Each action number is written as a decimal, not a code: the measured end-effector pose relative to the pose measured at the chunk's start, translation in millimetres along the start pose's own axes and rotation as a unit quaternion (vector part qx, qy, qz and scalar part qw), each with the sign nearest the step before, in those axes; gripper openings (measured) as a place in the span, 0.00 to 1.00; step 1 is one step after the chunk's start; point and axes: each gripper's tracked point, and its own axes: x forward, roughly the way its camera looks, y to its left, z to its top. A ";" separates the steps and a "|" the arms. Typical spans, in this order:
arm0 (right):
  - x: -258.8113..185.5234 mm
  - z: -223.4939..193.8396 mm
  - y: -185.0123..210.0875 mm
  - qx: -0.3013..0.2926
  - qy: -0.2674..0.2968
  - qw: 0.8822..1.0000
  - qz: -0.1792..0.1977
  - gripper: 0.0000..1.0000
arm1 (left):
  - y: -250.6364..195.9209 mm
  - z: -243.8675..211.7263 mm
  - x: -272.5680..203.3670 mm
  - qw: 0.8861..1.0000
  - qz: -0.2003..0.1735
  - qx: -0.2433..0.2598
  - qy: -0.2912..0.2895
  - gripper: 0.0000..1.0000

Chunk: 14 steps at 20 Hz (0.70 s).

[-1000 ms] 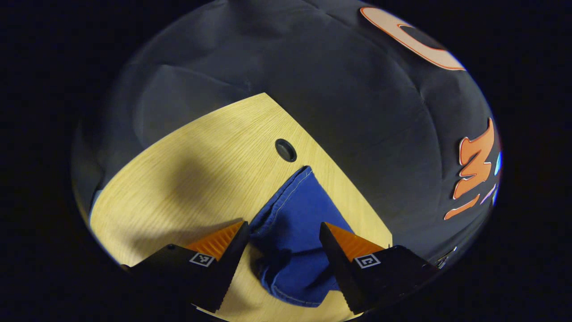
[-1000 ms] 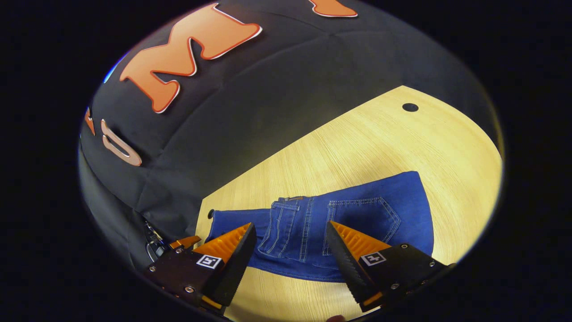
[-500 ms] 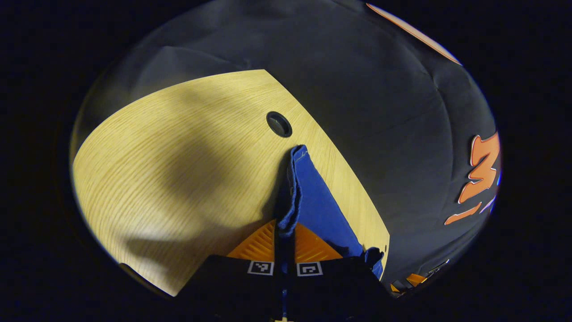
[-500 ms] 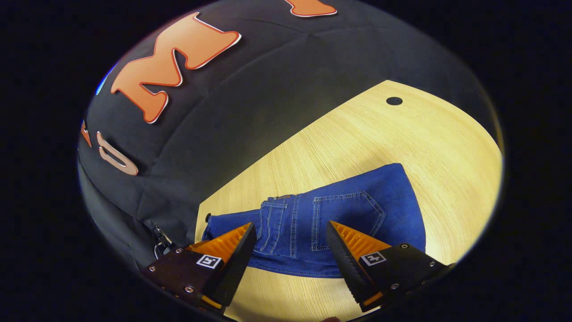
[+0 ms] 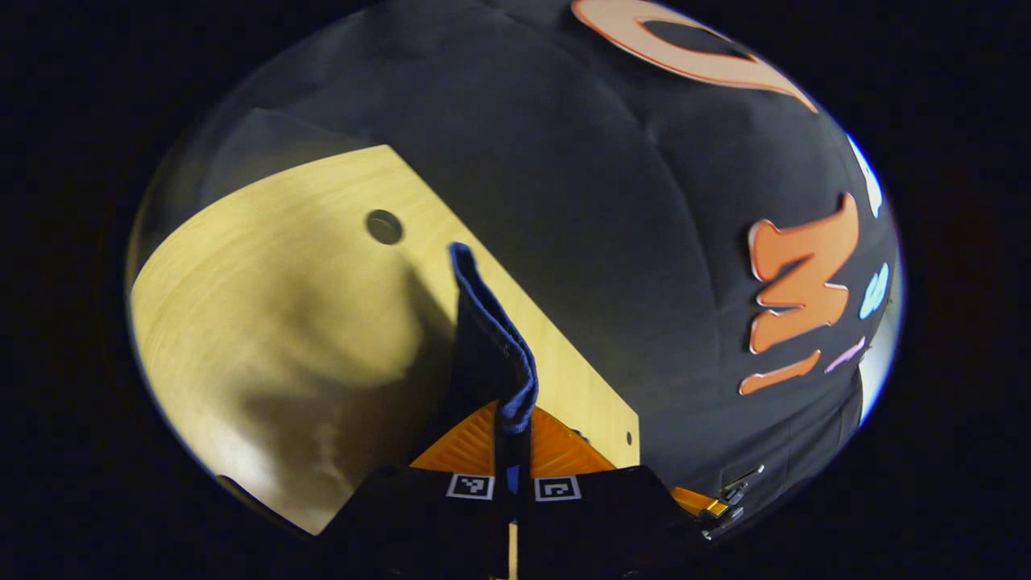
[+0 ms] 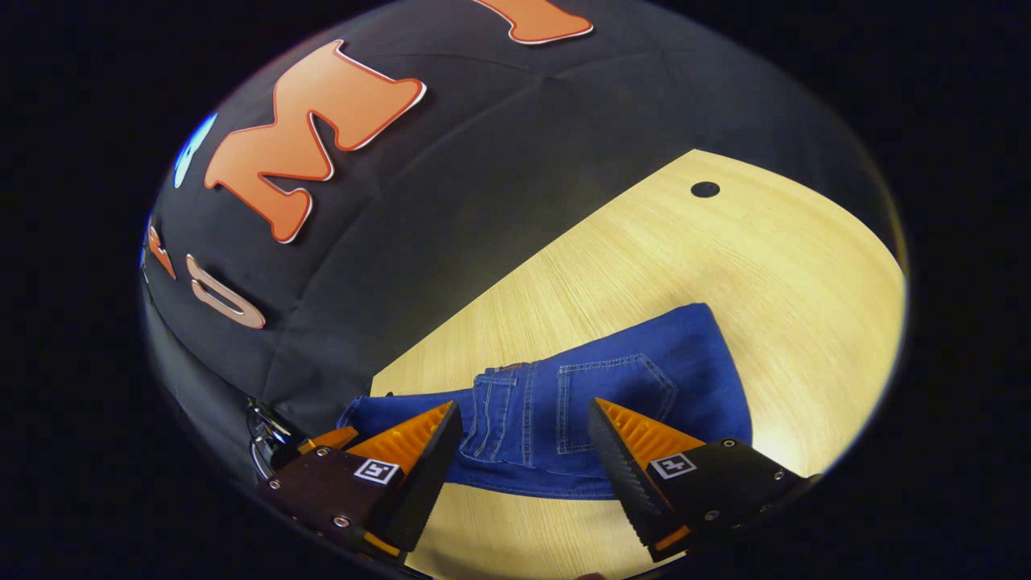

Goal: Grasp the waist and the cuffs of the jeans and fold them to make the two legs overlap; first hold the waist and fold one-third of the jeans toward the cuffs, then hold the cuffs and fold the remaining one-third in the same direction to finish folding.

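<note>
- Left gripper view: the left gripper (image 5: pixel 513 427) has its orange fingers pressed together on a fold of the blue jeans (image 5: pixel 491 338), which rises off the wooden table (image 5: pixel 266 322) near its far edge.
- Right gripper view: the right gripper (image 6: pixel 523 439), fingers spread apart, hovers over the jeans' (image 6: pixel 596 403) back-pocket end; they lie flat, long axis across the picture, one end at the table's (image 6: pixel 725 250) corner.
- A second ago the left gripper's fingers were apart; the denim now stands higher.

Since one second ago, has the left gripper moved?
Yes. The left gripper closed on the jeans and swung right: the table hole slid left.
</note>
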 end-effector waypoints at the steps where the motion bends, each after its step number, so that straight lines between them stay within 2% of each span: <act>1: -6.2 5.4 -5.0 0.002 -0.002 1.000 0.002 0.98 | -23.4 -9.8 3.6 1.000 -0.008 0.012 0.007 0.04; 5: -35.9 36.2 -34.5 0.012 -0.026 1.000 0.003 0.98 | -122.5 -43.7 18.4 0.997 -0.063 0.045 0.032 0.04; 9: -69.1 62.4 -76.1 0.030 -0.048 0.998 -0.006 0.97 | -202.4 -99.8 36.4 0.987 -0.113 0.089 0.073 0.04; 11: -83.6 71.5 -100.0 0.039 -0.057 0.998 -0.015 0.97 | -225.5 -133.4 55.9 0.981 -0.126 0.106 0.103 0.04; 14: -105.4 80.2 -134.5 0.046 -0.067 0.996 -0.031 0.97 | -238.6 -178.1 95.9 0.972 -0.120 0.131 0.153 0.04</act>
